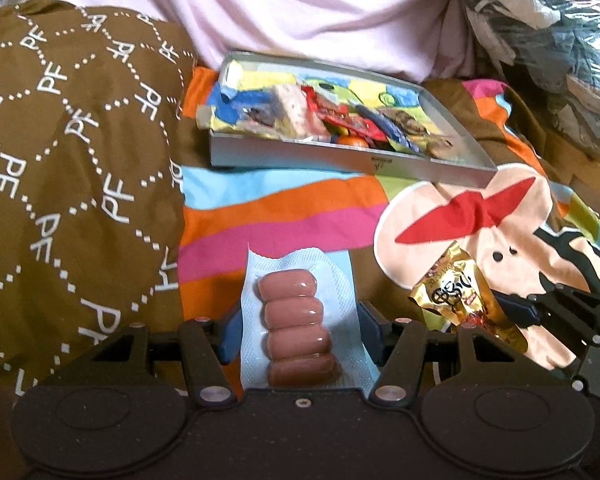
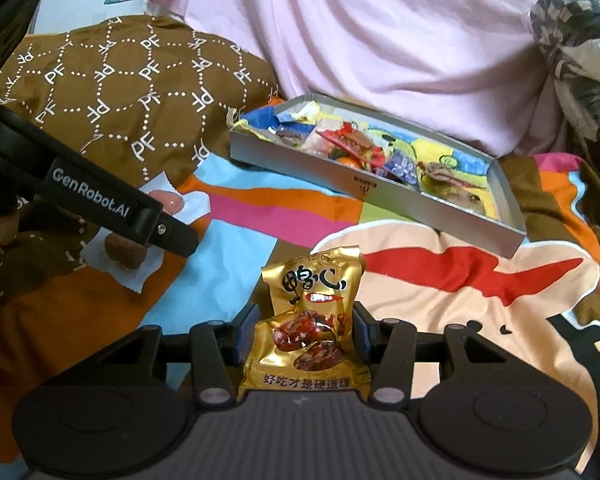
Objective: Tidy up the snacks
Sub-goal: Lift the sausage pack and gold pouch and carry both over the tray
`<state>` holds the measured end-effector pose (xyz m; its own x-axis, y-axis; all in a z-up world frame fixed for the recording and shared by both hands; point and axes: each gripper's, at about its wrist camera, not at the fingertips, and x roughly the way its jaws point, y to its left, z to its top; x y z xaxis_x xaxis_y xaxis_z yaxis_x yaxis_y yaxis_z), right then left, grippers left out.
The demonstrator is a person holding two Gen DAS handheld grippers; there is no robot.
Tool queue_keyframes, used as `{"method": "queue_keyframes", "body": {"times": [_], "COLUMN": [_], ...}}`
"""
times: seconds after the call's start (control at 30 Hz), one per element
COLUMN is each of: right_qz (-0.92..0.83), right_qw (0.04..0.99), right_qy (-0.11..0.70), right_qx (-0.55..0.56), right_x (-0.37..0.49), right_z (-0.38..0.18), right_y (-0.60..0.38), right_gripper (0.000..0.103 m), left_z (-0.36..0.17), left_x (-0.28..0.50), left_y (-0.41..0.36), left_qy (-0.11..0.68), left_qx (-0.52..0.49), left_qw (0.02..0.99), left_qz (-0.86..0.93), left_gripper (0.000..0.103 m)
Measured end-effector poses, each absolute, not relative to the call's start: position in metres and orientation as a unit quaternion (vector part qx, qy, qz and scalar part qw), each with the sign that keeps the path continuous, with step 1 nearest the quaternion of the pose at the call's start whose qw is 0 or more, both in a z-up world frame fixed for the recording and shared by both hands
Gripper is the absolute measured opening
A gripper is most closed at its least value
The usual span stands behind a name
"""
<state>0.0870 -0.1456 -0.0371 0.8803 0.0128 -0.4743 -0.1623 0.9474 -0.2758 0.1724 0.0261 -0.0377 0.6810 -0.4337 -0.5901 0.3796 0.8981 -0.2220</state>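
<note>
Through my left wrist camera, my left gripper [image 1: 298, 326] pinches a clear pack of sausages [image 1: 296, 332] by its two side edges, the blue pads pressed against the film; four brown sausages lie stacked inside, the pack's top reaching toward the striped bedspread [image 1: 284, 204]; ahead sits the grey tray [image 1: 340, 160], heaped with bright snack wrappers, resting on the bedspread just beside a brown pillow [image 1: 72, 140] and in front of a pink sheet [image 1: 300, 12]; at the right my right gripper [image 1: 500, 310] comes in from the edge, clamped on a gold snack packet [image 1: 462, 292].

Through my right wrist camera, my right gripper [image 2: 304, 336] squeezes the gold snack packet [image 2: 308, 328] upright between its blue pads, the foil bulging above them; the grey tray [image 2: 384, 196] lies beyond, well apart from the packet; at the left my left gripper [image 2: 148, 220] crosses the view, the pack of sausages [image 2: 128, 252] caught in it, above the bedspread [image 2: 236, 248] and near the brown pillow [image 2: 140, 88].
</note>
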Motion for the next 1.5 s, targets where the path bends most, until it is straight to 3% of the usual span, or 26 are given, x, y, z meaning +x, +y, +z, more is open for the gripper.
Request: {"method": "queue_keyframes", "body": {"times": [1.07, 1.5], "right_qz": [0.044, 0.063], "right_qw": [0.969, 0.964], "right_qy": [0.133, 0.123], "right_qx": [-0.205, -0.228], "right_x": [0.123, 0.203], "right_z": [-0.006, 0.035], "right_y": [-0.142, -0.154], "right_gripper": [0.053, 0.053], "left_z": [0.001, 0.037], "left_x": [0.226, 0.314], "left_y": [0.032, 0.018], "left_qy": [0.260, 0.247], "left_qx": [-0.080, -0.074], "left_qw": [0.950, 0.954], "left_qz": [-0.152, -0.154], "left_gripper": [0.061, 0.061]}}
